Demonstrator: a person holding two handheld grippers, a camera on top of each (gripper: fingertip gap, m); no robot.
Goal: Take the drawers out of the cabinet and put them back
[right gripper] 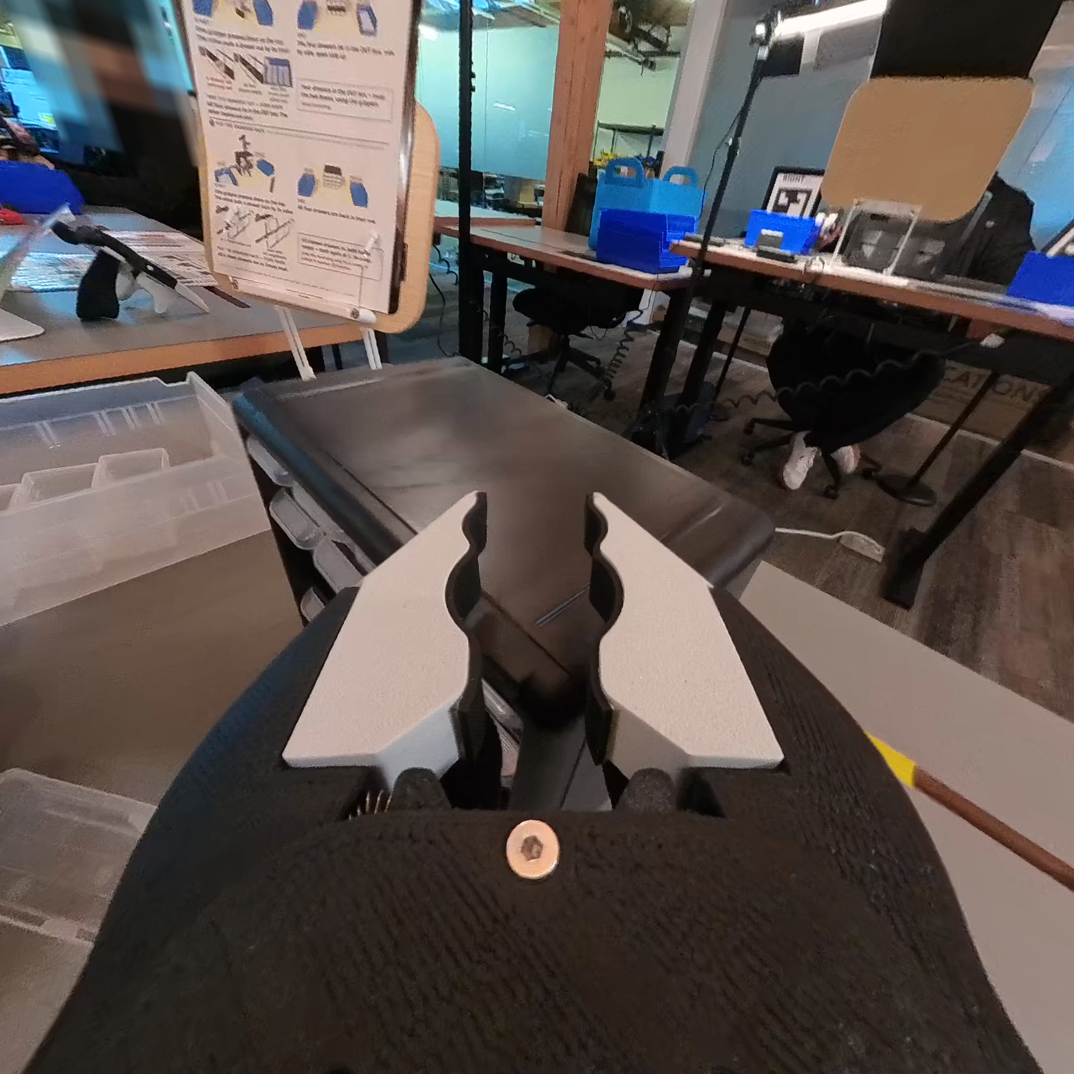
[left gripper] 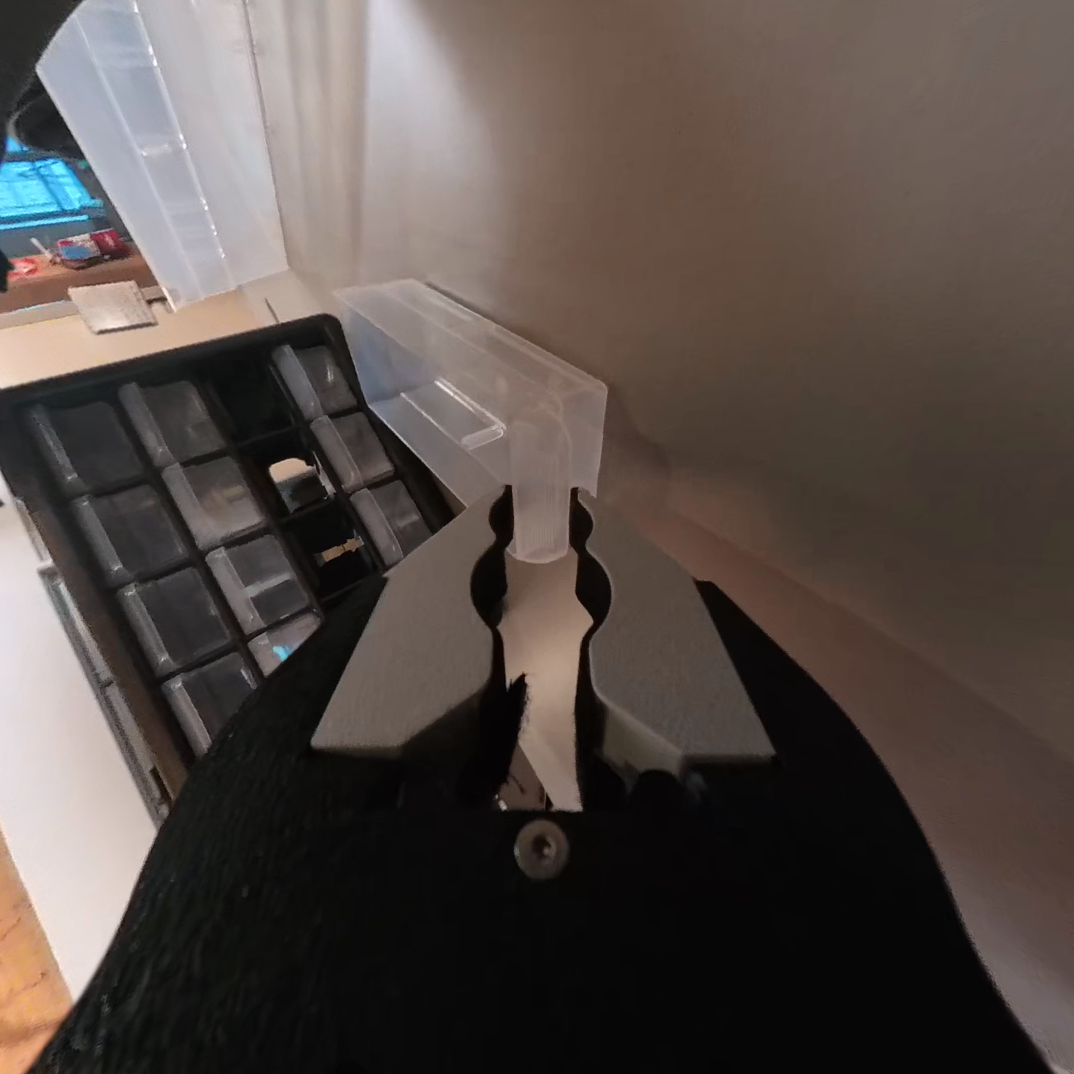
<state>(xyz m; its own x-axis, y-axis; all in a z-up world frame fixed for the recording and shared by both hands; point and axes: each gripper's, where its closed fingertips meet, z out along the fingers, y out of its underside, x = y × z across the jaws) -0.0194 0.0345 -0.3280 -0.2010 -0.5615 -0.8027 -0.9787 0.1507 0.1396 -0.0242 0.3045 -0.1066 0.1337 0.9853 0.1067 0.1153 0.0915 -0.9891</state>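
Observation:
My left gripper (left gripper: 540, 500) is shut on the ribbed handle tab (left gripper: 537, 523) of a small translucent drawer (left gripper: 465, 372) and holds it out beside the black cabinet (left gripper: 87, 383). The cabinet's front grid holds several clear drawers, and a few slots in one column (left gripper: 256, 401) are empty. In the right wrist view my right gripper (right gripper: 534, 500) is open, low over the cabinet's black top (right gripper: 494, 441). An edge of the cabinet (right gripper: 517, 651) lies between the finger bases. Drawer handles (right gripper: 290, 511) show down the cabinet's left side.
A large translucent bin (left gripper: 163, 145) stands behind the cabinet and shows at the left in the right wrist view (right gripper: 87, 482). Another clear bin (right gripper: 52, 842) sits at lower left. An instruction sheet on a stand (right gripper: 302, 145) is behind. The table's edge (right gripper: 889, 761) runs at right.

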